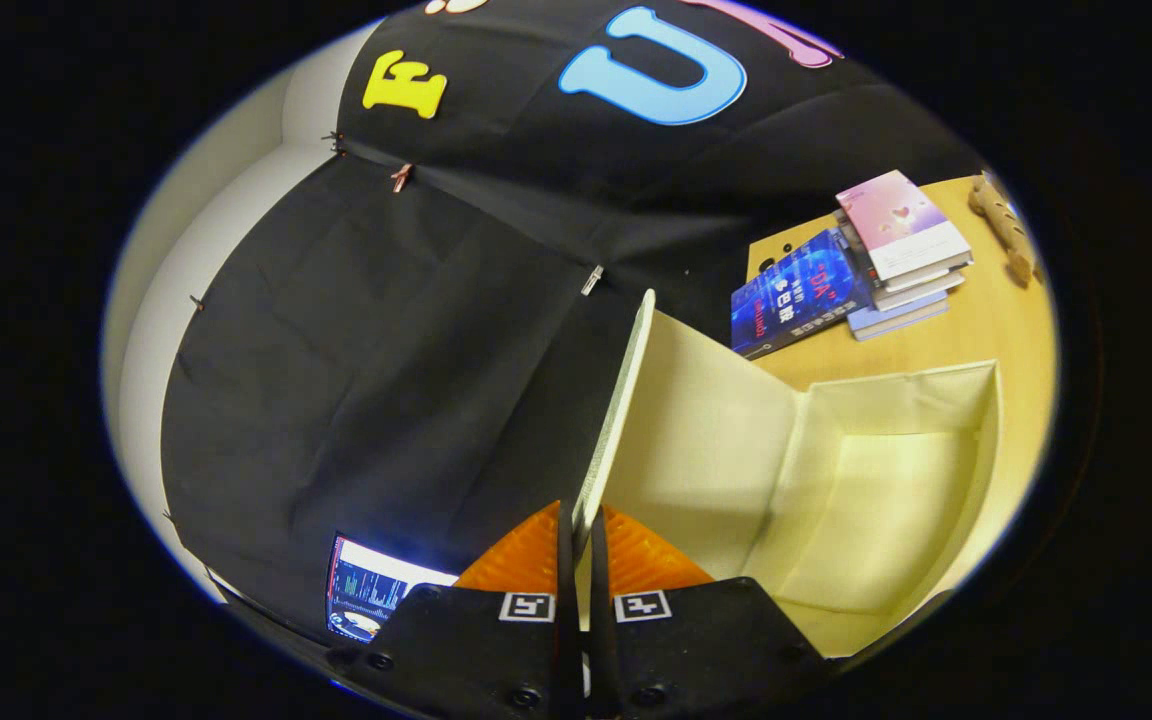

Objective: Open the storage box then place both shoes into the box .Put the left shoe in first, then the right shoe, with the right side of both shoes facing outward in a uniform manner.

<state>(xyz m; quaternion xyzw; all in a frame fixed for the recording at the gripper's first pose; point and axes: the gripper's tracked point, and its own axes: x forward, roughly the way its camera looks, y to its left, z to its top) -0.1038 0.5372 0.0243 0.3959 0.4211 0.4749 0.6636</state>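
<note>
The cream storage box (pixel 876 480) lies on the wooden table with its inside showing and bare. Its lid (pixel 621 400) stands raised on edge, running away from my fingers. My gripper (pixel 581 545) is shut on the near edge of that lid, one finger on each face. The lid's inner face (pixel 696 430) turns toward the box cavity to the right of my fingers.
A stack of books (pixel 866 265) lies on the wooden table (pixel 996 320) beyond the box. A small tan object (pixel 1006 225) lies beside the books. A lit screen (pixel 366 590) sits low beside my left finger.
</note>
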